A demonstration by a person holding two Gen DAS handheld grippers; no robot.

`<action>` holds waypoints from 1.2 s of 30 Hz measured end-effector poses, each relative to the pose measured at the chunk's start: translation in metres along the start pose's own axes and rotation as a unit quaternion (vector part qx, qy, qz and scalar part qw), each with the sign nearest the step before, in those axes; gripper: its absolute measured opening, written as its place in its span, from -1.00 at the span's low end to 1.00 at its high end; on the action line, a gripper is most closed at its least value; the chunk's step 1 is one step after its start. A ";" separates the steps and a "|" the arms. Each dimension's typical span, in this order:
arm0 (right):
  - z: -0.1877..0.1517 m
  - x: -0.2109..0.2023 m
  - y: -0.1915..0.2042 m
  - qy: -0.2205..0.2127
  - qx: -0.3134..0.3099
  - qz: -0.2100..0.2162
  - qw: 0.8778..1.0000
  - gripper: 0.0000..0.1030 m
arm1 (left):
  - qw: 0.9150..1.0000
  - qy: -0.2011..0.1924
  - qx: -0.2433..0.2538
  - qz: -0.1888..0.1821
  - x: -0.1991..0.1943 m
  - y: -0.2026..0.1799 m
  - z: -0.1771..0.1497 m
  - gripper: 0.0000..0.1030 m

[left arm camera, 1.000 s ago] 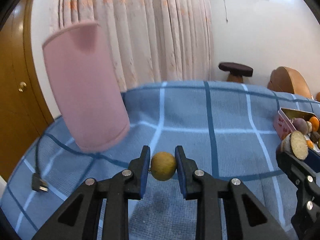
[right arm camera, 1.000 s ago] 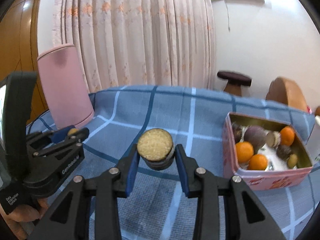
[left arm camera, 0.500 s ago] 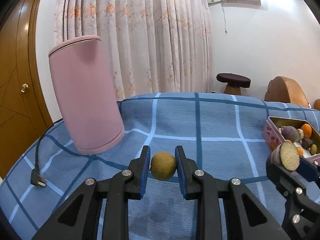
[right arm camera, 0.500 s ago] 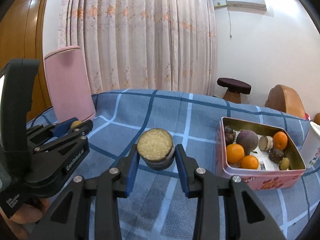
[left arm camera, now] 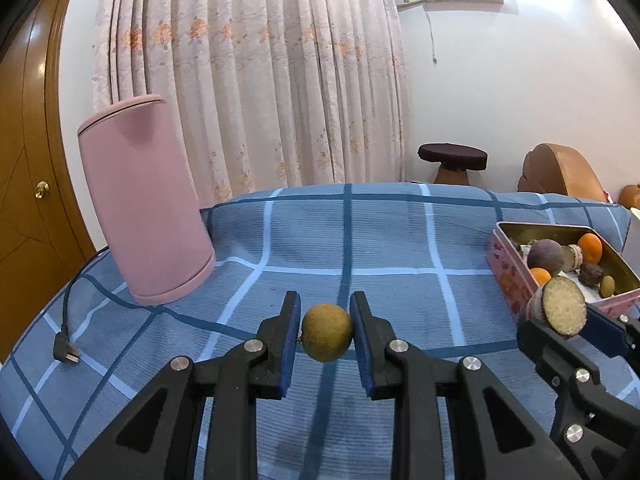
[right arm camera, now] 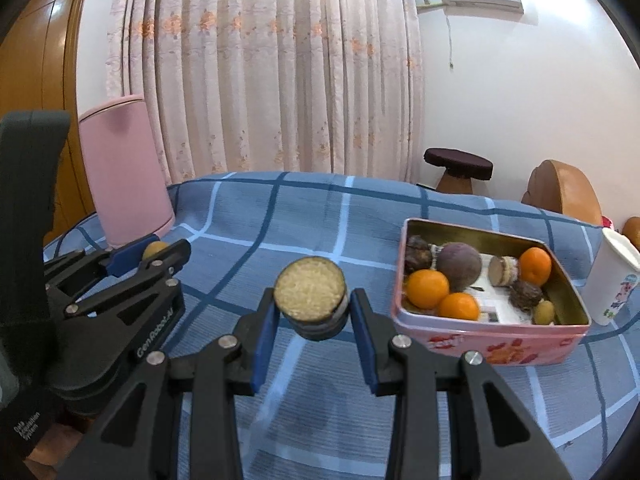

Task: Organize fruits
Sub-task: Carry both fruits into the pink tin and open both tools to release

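Observation:
My left gripper [left arm camera: 325, 334] is shut on a small round yellow-brown fruit [left arm camera: 327, 332], held above the blue checked cloth [left arm camera: 360, 240]. My right gripper [right arm camera: 313, 316] is shut on a cut fruit piece [right arm camera: 310, 294] with a pale grainy face and dark skin. The right gripper and its cut piece [left arm camera: 560, 311] show at the right edge of the left wrist view. The left gripper [right arm camera: 148, 254] with its round fruit [right arm camera: 155, 249] appears at the left of the right wrist view. A pink tin [right arm camera: 480, 340] to the right holds oranges, a purple fruit and several small brown pieces.
A tall pink cylinder [left arm camera: 144, 208] stands at the back left of the cloth, with a black plug and cable [left arm camera: 66, 350] beside it. A white cup [right arm camera: 614, 276] stands right of the tin. Curtains, a dark stool [left arm camera: 452, 160] and a wooden door lie beyond.
Both grippers have drawn back from the far side with their fruit still held; the pink cylinder and the tin look farther away and sit more upright in view.

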State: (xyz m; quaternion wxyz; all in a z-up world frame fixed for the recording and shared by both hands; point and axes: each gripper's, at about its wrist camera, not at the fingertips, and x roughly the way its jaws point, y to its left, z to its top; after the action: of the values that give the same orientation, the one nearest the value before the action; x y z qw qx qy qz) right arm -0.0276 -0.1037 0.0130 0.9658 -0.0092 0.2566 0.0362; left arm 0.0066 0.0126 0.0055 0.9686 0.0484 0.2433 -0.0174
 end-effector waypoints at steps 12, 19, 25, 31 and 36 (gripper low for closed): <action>-0.005 -0.015 -0.040 -0.006 0.005 -0.026 1.000 -0.24 | 0.999 0.005 0.003 -0.031 -0.005 -0.040 0.002 -0.47; -0.003 -0.023 -0.063 -0.017 0.015 -0.035 0.999 -0.24 | 0.999 -0.002 0.003 -0.046 -0.008 -0.067 0.005 -0.47; -0.002 -0.030 -0.084 -0.028 0.022 -0.047 0.998 -0.24 | 0.998 -0.003 0.000 -0.063 -0.008 -0.090 0.011 -0.47; 0.000 -0.036 -0.113 -0.038 0.034 -0.070 0.996 -0.24 | 0.996 -0.009 0.011 -0.083 -0.011 -0.116 0.018 -0.47; 0.002 -0.038 -0.134 -0.042 0.048 -0.085 0.994 -0.24 | 0.995 -0.006 0.016 -0.098 -0.010 -0.136 0.021 -0.47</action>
State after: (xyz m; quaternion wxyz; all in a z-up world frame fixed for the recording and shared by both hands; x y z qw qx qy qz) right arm -0.0496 -0.2399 0.0340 0.9746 0.0166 0.2158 -0.0576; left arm 0.0004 -0.1250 0.0170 0.9629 0.0394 0.2404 -0.1165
